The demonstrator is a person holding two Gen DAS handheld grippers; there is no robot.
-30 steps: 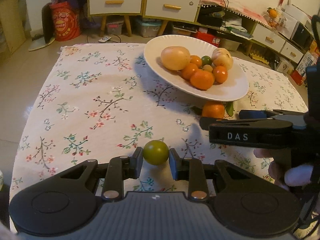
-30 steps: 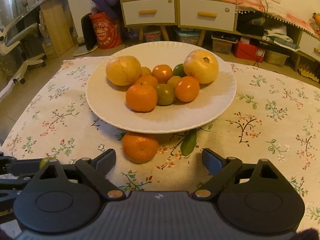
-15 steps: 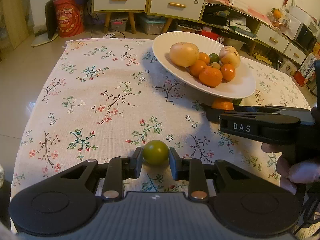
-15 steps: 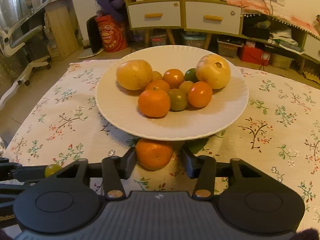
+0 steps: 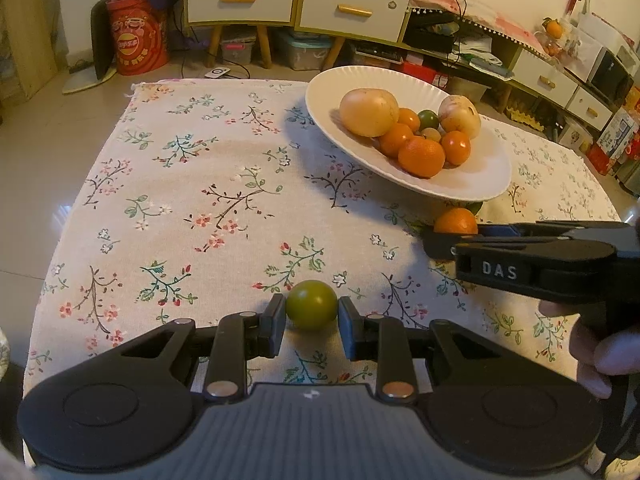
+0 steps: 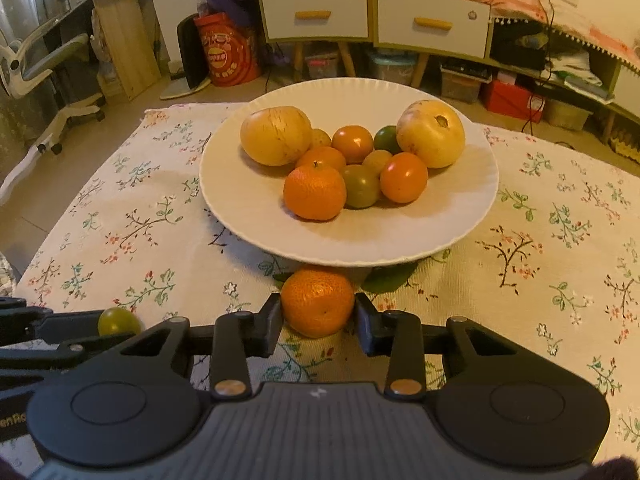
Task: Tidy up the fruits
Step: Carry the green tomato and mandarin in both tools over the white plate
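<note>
Right wrist view: a wide white plate sits on the desk, heaped with two big yellow fruits, several oranges and small green ones. Just in front of the plate's near rim, an orange mandarin with dimpled skin lies on the floral tablecloth, partly over a green leaf. The right gripper has its fingers pressed against both sides of the mandarin. To the left, well apart from it, a small round green fruit, smooth and olive-coloured, is clamped between the narrow fingers of the left gripper.

A cream cloth printed with twigs and little flowers covers the desk. Behind it stand low cabinets with white drawers and yellow handles, a red drum-shaped bag, storage boxes on the floor, and an office chair at far left.

A second ago the right gripper's fingers stood wide with the mandarin ahead of them; they have just been closing onto it. The left grip on the green fruit is unchanged.
</note>
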